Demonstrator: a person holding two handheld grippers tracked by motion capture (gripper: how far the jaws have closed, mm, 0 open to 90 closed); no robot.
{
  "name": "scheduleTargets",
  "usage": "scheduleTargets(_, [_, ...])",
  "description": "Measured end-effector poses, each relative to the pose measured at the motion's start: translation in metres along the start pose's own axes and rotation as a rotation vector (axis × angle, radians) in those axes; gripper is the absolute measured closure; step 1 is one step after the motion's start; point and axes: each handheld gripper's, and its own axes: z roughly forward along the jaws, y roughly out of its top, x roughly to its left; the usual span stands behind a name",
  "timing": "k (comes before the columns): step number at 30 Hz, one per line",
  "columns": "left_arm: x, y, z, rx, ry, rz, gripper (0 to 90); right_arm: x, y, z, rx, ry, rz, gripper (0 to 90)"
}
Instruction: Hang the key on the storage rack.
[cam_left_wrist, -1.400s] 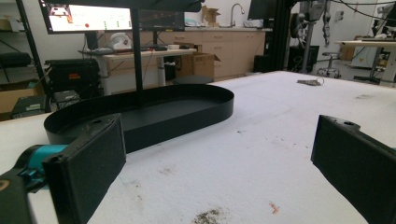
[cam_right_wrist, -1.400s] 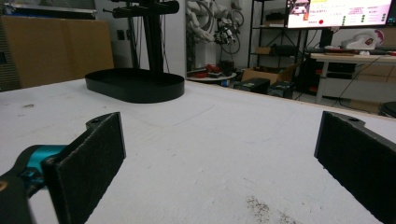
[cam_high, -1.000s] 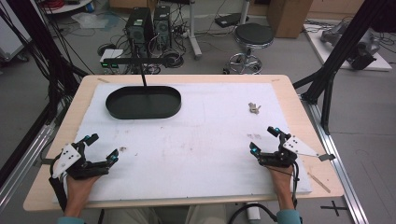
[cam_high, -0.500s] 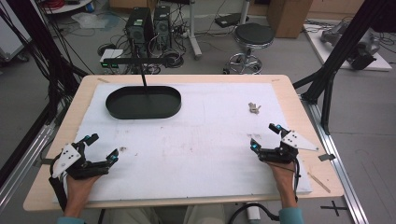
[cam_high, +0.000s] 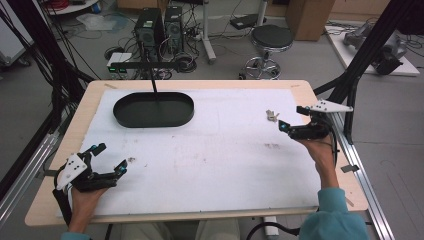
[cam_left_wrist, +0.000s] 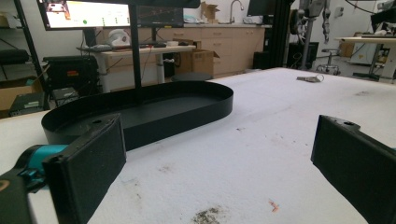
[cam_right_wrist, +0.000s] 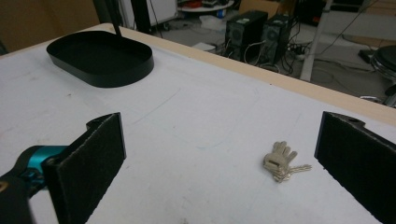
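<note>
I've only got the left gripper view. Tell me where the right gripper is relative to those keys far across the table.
Observer: In the high view the right gripper sits just right of the keys, not touching them.
Operator: Give me its jaw state.
Observer: The right gripper view shows its jaws wide apart, the keys lying on the table ahead between them.
Operator: Say whether anything's in the tray.
Observer: From above, the black oval tray looks empty; a thin black pole crosses it in that view.

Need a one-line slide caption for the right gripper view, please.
Open right claw approaching a bunch of keys on the white table cover, black oval tray beyond.
</note>
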Motion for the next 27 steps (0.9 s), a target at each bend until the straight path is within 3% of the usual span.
scheduleTargets(6, [0.0,0.0,0.0,0.003,0.0,-0.001,3.6,-0.016,0.033,0.015,0.087,0.007,-0.037,1.1])
scheduleTargets(12, [0.0,0.0,0.001,0.007,-0.002,0.0,3.6,-0.025,0.049,0.028,0.153,0.017,-0.074,1.1])
scheduleTargets(16, [0.0,0.0,0.001,0.008,-0.001,0.002,3.6,-0.028,0.054,0.035,0.178,0.028,-0.078,1.1])
scheduleTargets(18, [0.0,0.0,0.001,0.007,-0.001,0.002,3.6,-0.031,0.057,0.044,0.23,0.042,-0.096,1.1])
scheduleTargets(20, [0.0,0.0,0.001,0.008,-0.001,0.002,3.6,-0.031,0.058,0.047,0.242,0.046,-0.099,1.1])
scheduleTargets(22, [0.0,0.0,0.001,0.008,0.0,0.002,3.6,-0.032,0.06,0.057,0.281,0.025,-0.129,1.1])
scheduleTargets(27, [0.0,0.0,0.001,0.009,0.0,0.005,3.6,-0.037,0.059,0.069,0.322,0.018,-0.128,1.1])
